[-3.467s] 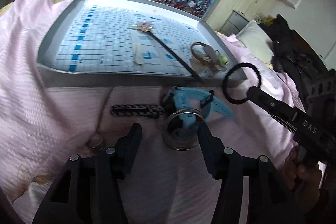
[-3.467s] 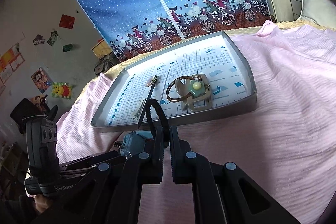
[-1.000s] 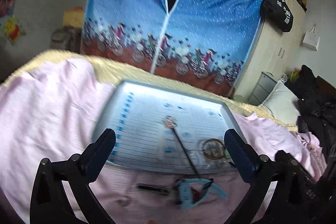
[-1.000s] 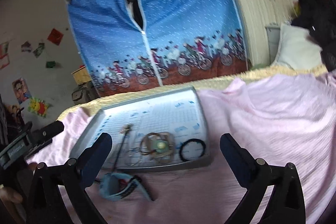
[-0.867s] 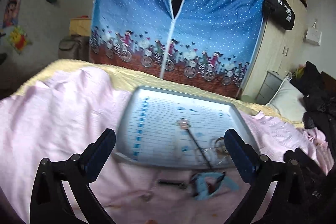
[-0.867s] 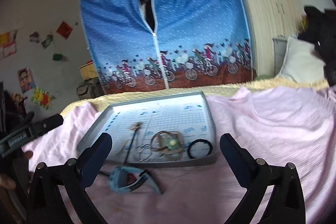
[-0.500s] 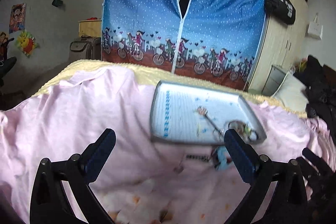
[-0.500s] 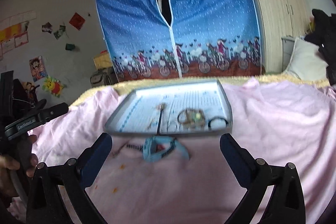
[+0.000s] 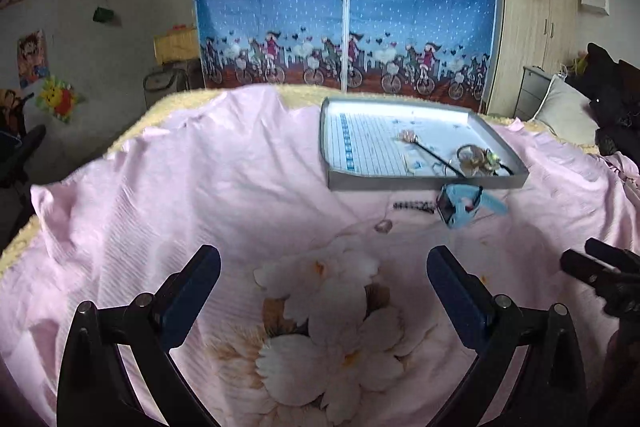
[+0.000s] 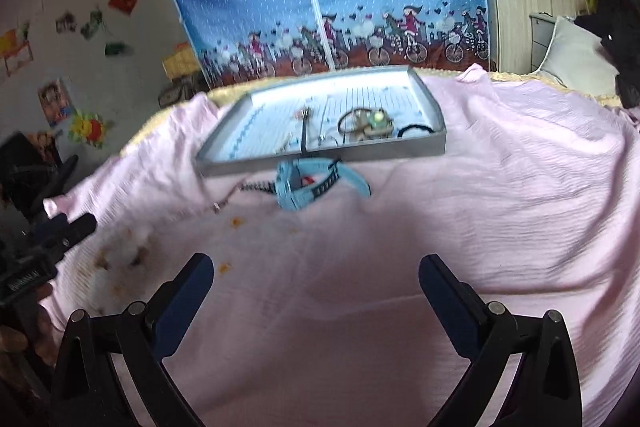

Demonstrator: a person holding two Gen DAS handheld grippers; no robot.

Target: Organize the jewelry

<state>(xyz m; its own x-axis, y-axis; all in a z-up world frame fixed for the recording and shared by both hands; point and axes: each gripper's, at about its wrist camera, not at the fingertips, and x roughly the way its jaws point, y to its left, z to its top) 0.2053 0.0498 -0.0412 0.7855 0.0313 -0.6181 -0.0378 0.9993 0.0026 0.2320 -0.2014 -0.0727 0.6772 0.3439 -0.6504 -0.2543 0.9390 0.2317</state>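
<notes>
Both tools, the left tool (image 9: pixel 324 281) and right tool (image 10: pixel 316 287), gape wide and empty low in frame. Ahead, the blue watch (image 9: pixel 460 209) lies on the pink bedsheet (image 9: pixel 240 187) just before the tray (image 9: pixel 330 163). Approach low, straddling the watch band before closing.

Dim soft daylight, glare on tray (image 9: pixel 424 183), right view motion-blurred, fisheye-dark corners

My matt black plastic tongs (image 9: pixel 323 269) hang over the crinkled pink cloth bedsheet (image 9: pixel 200 195); the grey tray (image 9: pixel 424 181) looks like matt card.
</notes>
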